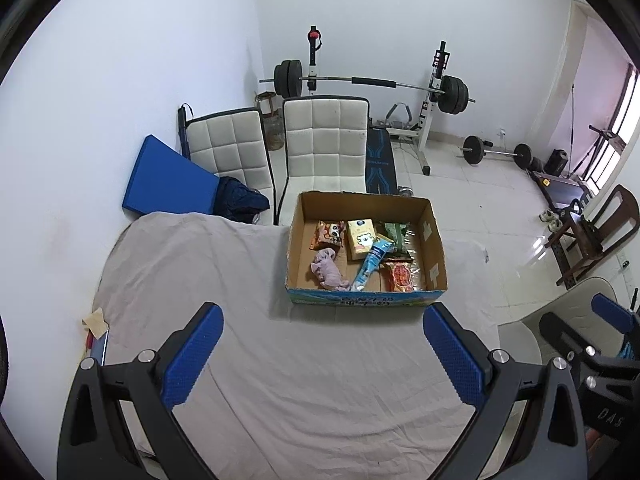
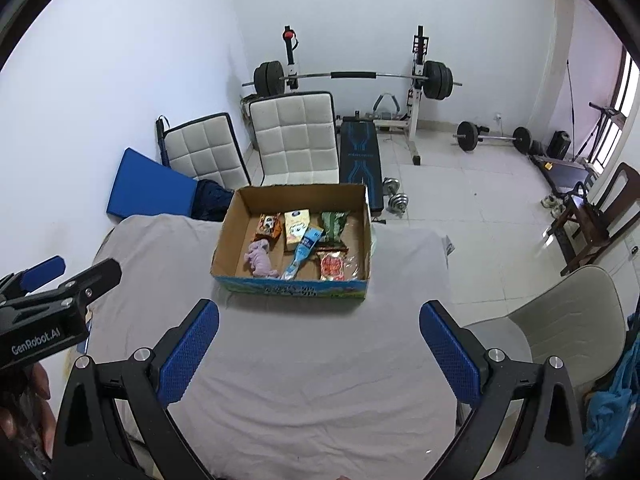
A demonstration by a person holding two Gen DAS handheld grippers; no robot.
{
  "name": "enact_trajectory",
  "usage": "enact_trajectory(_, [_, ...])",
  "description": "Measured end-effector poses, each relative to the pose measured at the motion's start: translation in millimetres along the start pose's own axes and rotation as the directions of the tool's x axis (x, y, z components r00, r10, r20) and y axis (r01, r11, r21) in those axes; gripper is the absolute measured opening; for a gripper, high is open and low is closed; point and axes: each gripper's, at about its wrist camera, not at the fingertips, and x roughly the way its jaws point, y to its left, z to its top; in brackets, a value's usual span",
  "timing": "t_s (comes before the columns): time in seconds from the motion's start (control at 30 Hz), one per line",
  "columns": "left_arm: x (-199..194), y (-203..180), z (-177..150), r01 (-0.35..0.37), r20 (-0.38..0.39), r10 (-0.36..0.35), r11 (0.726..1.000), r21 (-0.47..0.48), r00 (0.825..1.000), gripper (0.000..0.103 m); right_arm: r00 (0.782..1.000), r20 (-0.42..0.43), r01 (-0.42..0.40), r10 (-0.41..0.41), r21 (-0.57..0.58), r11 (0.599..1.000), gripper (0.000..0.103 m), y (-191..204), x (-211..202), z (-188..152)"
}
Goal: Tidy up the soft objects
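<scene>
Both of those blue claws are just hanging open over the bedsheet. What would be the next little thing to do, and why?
Probably move the left gripper forward toward the cardboard box and down over the pink cloth. Both it and the right gripper are open and empty, well short of the box, and the cloth lies near the box's front left, closest to the left one.

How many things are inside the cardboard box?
6 show in the cardboard box: orange snack bag, yellow packet, green bag along the back; pink cloth, blue tube, red packet in front. More may hide underneath.
</scene>
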Motion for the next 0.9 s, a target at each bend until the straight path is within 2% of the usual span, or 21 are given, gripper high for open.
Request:
enact_trajectory(0.3, [5.9,-0.6,2.7,-0.016,0.02,0.016,1.0,0.005,1.0,0.103,0.999,0.033,0.02,-0.021,0.016,1.0,0.102,-4.5,6.9,14.3])
enact_trajectory(0.9, [11.5,-2.9,5.7,-0.015,0.021,0.015,1.0,-0.005,1.0,0.103,0.999,0.042,0.018,-0.018,0.006,1.0,0.102,-5.6,14.8,22.6])
